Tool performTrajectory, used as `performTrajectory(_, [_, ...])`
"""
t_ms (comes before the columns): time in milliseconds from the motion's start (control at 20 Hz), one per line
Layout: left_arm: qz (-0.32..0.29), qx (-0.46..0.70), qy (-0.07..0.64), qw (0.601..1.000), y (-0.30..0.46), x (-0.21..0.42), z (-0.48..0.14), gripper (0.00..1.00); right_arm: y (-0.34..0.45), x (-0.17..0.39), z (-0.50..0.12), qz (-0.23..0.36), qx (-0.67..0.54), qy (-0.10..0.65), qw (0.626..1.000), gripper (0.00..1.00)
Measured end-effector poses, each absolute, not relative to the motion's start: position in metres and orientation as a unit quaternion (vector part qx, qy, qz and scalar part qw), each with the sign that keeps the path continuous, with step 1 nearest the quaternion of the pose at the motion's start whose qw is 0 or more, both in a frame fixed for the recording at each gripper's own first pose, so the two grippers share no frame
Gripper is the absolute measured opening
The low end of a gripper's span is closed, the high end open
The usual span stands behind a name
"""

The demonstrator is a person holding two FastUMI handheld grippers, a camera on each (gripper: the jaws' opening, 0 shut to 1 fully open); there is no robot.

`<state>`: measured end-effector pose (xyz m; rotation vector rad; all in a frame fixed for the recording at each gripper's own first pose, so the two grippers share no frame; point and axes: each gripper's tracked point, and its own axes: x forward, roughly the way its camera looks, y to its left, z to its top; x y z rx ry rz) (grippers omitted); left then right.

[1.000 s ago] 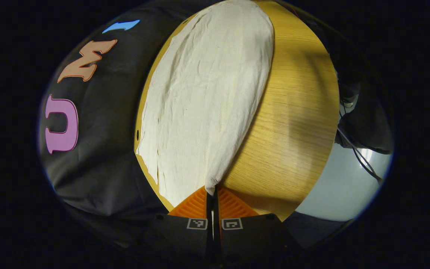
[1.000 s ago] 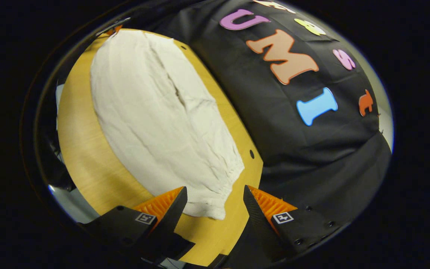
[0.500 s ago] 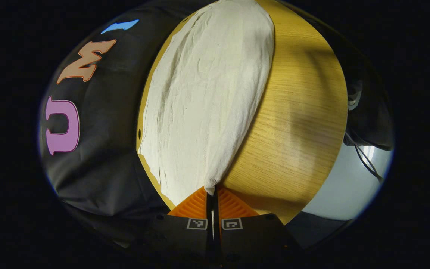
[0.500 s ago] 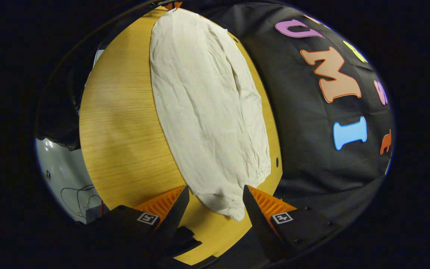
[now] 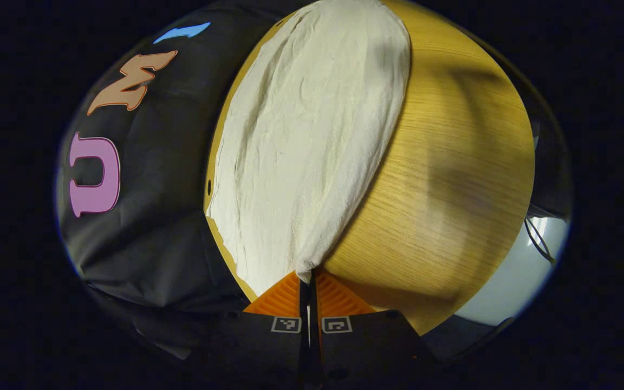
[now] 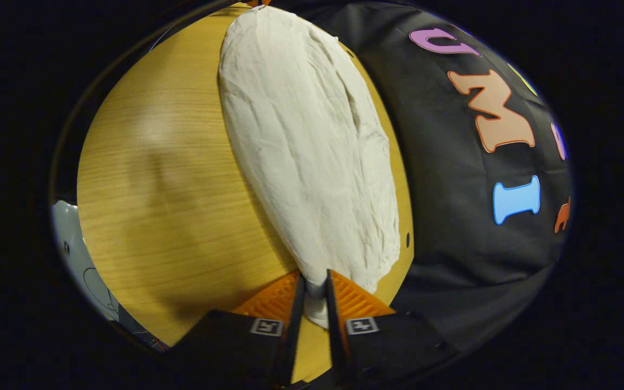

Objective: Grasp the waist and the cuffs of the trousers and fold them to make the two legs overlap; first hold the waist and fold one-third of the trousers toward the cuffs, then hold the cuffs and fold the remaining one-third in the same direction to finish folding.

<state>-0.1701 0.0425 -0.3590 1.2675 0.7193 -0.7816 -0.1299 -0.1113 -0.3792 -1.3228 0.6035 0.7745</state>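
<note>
Cream trousers [image 5: 312, 135] lie flat and lengthwise on a round wooden table [image 5: 442, 189]. In the left gripper view, my left gripper [image 5: 308, 279] is shut on the near corner of the trousers, the cuff end. The cloth rises slightly into its fingers. In the right gripper view the trousers [image 6: 306, 135] stretch away from me across the table [image 6: 155, 189]. My right gripper [image 6: 314, 290] is shut on the near corner of the gathered waist end, with a fold of cloth pinched between its fingers.
The trousers lie close to the table's far edge, which runs along the black booth wall [image 5: 149, 206]. A wide strip of bare wood lies on the other side. Beyond the table's rim are grey floor [image 5: 507, 292] and some cables [image 5: 539, 238].
My right gripper moved onto the waist corner and went from open to shut on it. My left gripper stayed shut on the cuff corner and shifted only slightly.
</note>
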Motion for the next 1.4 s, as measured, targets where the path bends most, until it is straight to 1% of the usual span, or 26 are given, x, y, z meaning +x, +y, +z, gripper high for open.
performTrajectory(50, [-0.345, 0.56, 0.324, 0.68, 0.042, -0.17, -0.359, 0.0, -0.11, -0.129, -0.376, 0.343, -0.594, 0.263, 0.679, 0.16])
performTrajectory(100, [-0.342, 0.553, 0.33, 0.684, 0.042, -0.17, -0.359, 0.0, -0.109, -0.122, -0.385, 0.342, -0.589, 0.27, 0.681, 0.09])
performTrajectory(200, [-0.324, 0.531, 0.349, 0.701, 0.044, -0.167, -0.357, 0.0, -0.112, -0.124, -0.372, 0.329, -0.567, 0.286, 0.699, 0.1])
performTrajectory(250, [-0.311, 0.525, 0.352, 0.71, 0.046, -0.164, -0.352, 0.0, -0.111, -0.117, -0.36, 0.318, -0.562, 0.278, 0.711, 0.07])
performTrajectory(300, [-0.299, 0.523, 0.349, 0.718, 0.044, -0.158, -0.345, 0.0, -0.108, -0.107, -0.348, 0.308, -0.558, 0.267, 0.723, 0.1])
performTrajectory(550, [-0.231, 0.515, 0.337, 0.754, 0.045, -0.113, -0.306, 0.0, -0.098, -0.065, -0.305, 0.28, -0.534, 0.222, 0.766, 0.1])
performTrajectory(600, [-0.218, 0.514, 0.334, 0.759, 0.045, -0.104, -0.299, 0.0, -0.096, -0.058, -0.301, 0.278, -0.53, 0.215, 0.772, 0.12])
performTrajectory(650, [-0.209, 0.516, 0.329, 0.763, 0.043, -0.096, -0.291, 0.0, -0.094, -0.051, -0.296, 0.276, -0.526, 0.208, 0.777, 0.1])
performTrajectory(850, [-0.174, 0.524, 0.313, 0.772, 0.034, -0.066, -0.266, 0.0, -0.09, -0.023, -0.285, 0.264, -0.506, 0.191, 0.798, 0.1])
performTrajectory(950, [-0.16, 0.517, 0.302, 0.784, 0.035, -0.051, -0.249, 0.0, -0.088, -0.008, -0.279, 0.251, -0.496, 0.19, 0.809, 0.1])
performTrajectory(1100, [-0.13, 0.526, 0.29, 0.789, 0.032, -0.023, -0.231, 0.0, -0.083, 0.011, -0.269, 0.229, -0.48, 0.187, 0.826, 0.1])
performTrajectory(1400, [-0.126, 0.51, 0.262, 0.809, 0.01, 0.04, -0.225, 0.0, -0.072, 0.056, -0.258, 0.184, -0.463, 0.198, 0.844, 0.1])
